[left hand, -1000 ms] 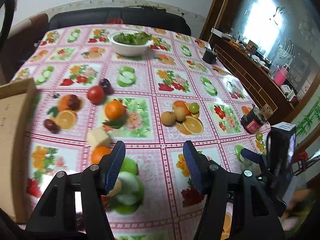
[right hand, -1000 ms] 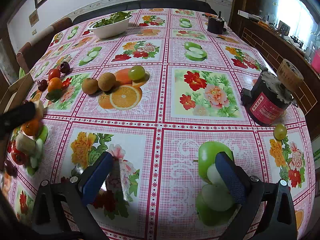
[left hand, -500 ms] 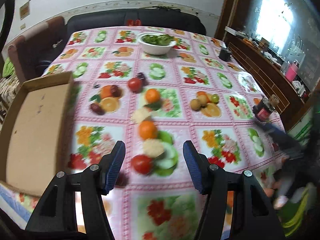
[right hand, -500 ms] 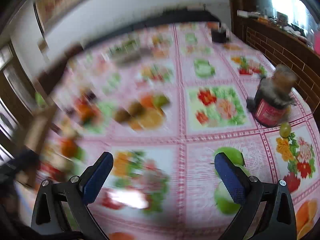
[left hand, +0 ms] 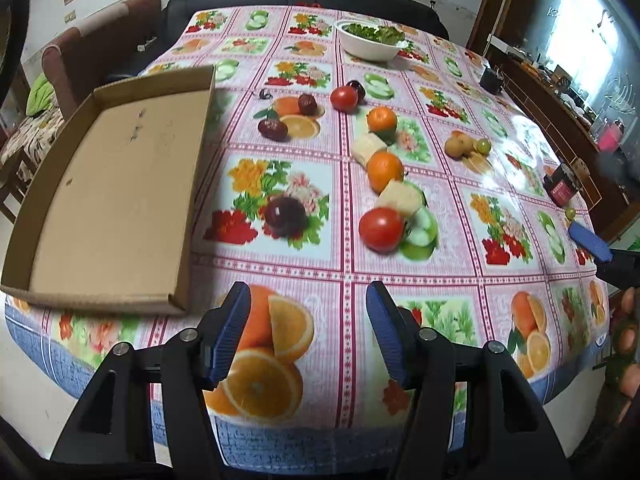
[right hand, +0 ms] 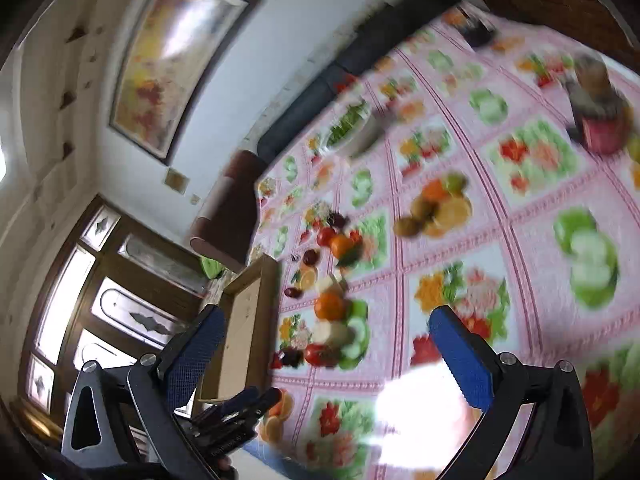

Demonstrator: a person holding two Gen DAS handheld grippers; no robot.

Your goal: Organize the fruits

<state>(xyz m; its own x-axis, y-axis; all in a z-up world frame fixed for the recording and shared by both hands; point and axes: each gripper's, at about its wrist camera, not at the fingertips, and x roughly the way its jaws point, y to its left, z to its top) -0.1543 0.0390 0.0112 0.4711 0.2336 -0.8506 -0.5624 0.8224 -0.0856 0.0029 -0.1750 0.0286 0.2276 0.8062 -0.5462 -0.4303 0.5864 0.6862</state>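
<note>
While the left hand-held gripper (left hand: 308, 320) hangs wide and empty above the near edge of the bench (left hand: 460, 280), the right hand-held gripper (right hand: 324, 344) is also spread wide, holding nothing. Ahead of the left one lie two round red tomatoes (left hand: 381, 228), two oranges (left hand: 385, 165) and two pale cubes (left hand: 401, 197). Ahead-left, the flat cardboard box (left hand: 116, 184) runs lengthwise away.

Fruit-print tablecloth (left hand: 472, 184) across the table; dark sofa (left hand: 240, 0) along the far white wall; framed painting (right hand: 176, 56) at left; bright window (left hand: 580, 28) far right.
</note>
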